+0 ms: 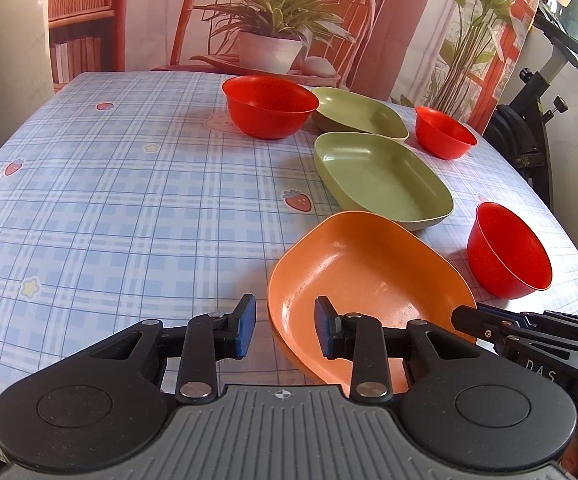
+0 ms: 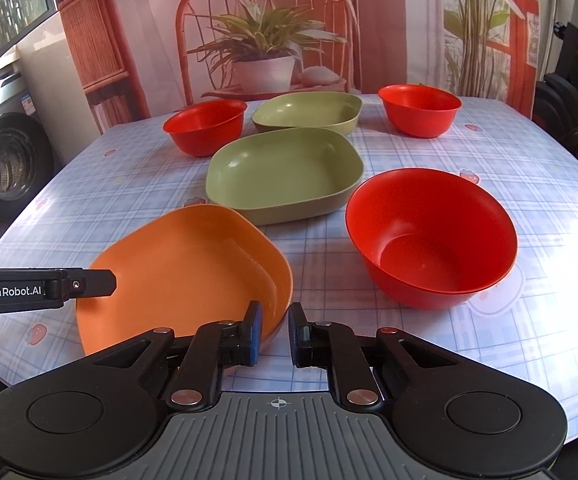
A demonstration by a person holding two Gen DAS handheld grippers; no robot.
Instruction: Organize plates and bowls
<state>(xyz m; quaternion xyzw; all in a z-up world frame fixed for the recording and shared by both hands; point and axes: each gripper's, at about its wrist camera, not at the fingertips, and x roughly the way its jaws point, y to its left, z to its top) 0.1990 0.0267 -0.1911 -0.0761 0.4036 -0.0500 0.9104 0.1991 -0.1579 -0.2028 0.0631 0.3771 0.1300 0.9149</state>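
An orange plate (image 1: pixel 365 276) (image 2: pixel 185 268) lies at the table's near edge. My left gripper (image 1: pixel 285 326) is open, its jaws either side of the plate's left rim. My right gripper (image 2: pixel 275 330) is open with a narrow gap, its jaws either side of the plate's near right rim. Two green plates (image 2: pixel 285 172) (image 2: pixel 309 114) lie behind it, also in the left wrist view (image 1: pixel 381 178) (image 1: pixel 359 114). Three red bowls stand around them: near right (image 2: pixel 431 236) (image 1: pixel 507 252), far right (image 2: pixel 419 110) (image 1: pixel 445 132), far left (image 2: pixel 205 126) (image 1: pixel 269 106).
The table (image 1: pixel 129 200) has a blue plaid cloth with strawberry prints. A printed backdrop (image 2: pixel 269 40) with chair and plant hangs behind it. A washing machine (image 2: pixel 5 164) stands at the left, black equipment (image 2: pixel 573 92) at the right.
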